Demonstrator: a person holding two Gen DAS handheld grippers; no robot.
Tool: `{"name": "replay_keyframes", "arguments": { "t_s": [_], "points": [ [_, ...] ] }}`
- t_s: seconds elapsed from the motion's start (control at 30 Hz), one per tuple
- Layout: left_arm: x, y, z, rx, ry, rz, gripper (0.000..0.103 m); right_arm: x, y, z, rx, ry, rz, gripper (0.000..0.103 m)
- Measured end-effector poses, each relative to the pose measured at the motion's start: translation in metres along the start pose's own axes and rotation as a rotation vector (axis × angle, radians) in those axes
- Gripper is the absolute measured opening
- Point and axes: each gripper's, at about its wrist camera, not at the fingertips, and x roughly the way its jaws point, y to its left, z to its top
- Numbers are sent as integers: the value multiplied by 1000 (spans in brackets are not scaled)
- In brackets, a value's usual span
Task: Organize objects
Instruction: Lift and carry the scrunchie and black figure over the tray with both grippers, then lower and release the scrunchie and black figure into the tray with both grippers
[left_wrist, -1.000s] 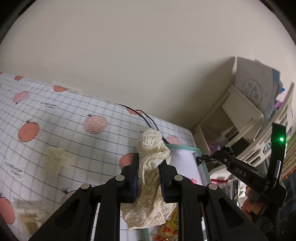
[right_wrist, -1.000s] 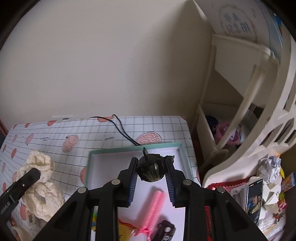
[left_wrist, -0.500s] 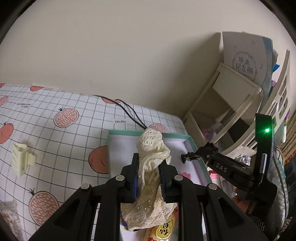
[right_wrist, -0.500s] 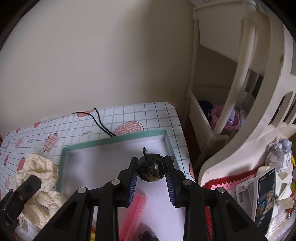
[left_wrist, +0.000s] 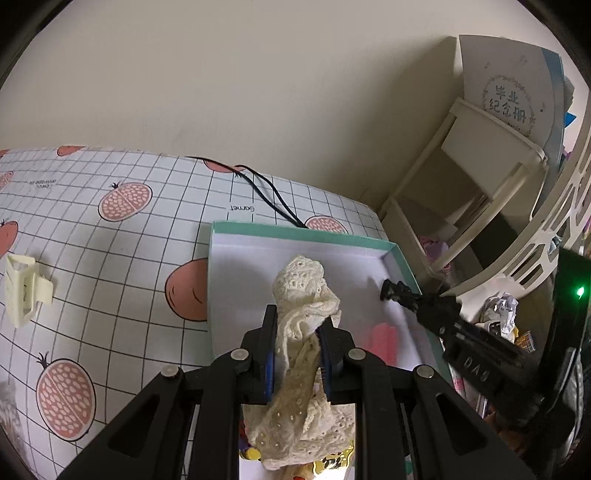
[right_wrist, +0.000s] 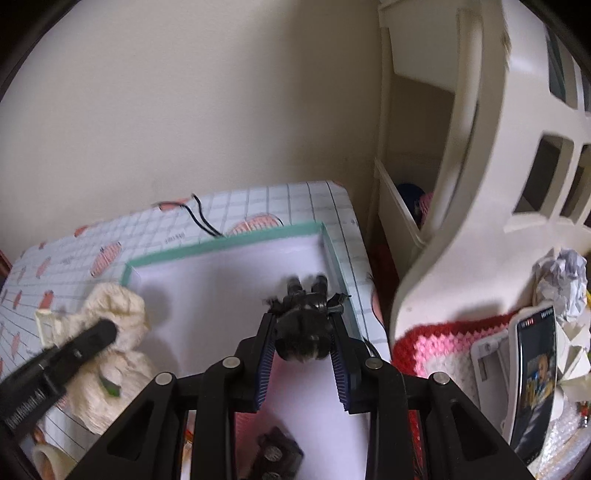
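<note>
L gripper (left_wrist: 298, 332) clamped on cream lace cloth (left_wrist: 301, 295), now over the teal-rimmed box (left_wrist: 295, 233); 1 s ago it hung over the tablecloth, left of box. R gripper (right_wrist: 303, 334) pinches dark clip (right_wrist: 301, 334), further into box toward far right corner vs before; view blurred. Pink comb (left_wrist: 382, 341) on box floor near R fingers. Cream claw clip (left_wrist: 24, 288) on fruit-print tablecloth (left_wrist: 122, 240), well left. Black cable (left_wrist: 266, 194) behind box. White shelf (left_wrist: 480, 173) far right.

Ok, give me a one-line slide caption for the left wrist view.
Left tool clamps a cream lace cloth over the green-rimmed tray, beside the right tool.
</note>
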Motion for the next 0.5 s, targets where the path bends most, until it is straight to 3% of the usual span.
{"name": "replay_keyframes", "arguments": {
  "t_s": [0.23, 0.5],
  "points": [
    [11, 0, -7, 18, 44, 52, 20, 15, 0, -9, -2, 44, -12, 31],
    [13, 5, -6, 2, 68, 48, 21, 15, 8, -9, -27, 52, -15, 31]
  ]
}}
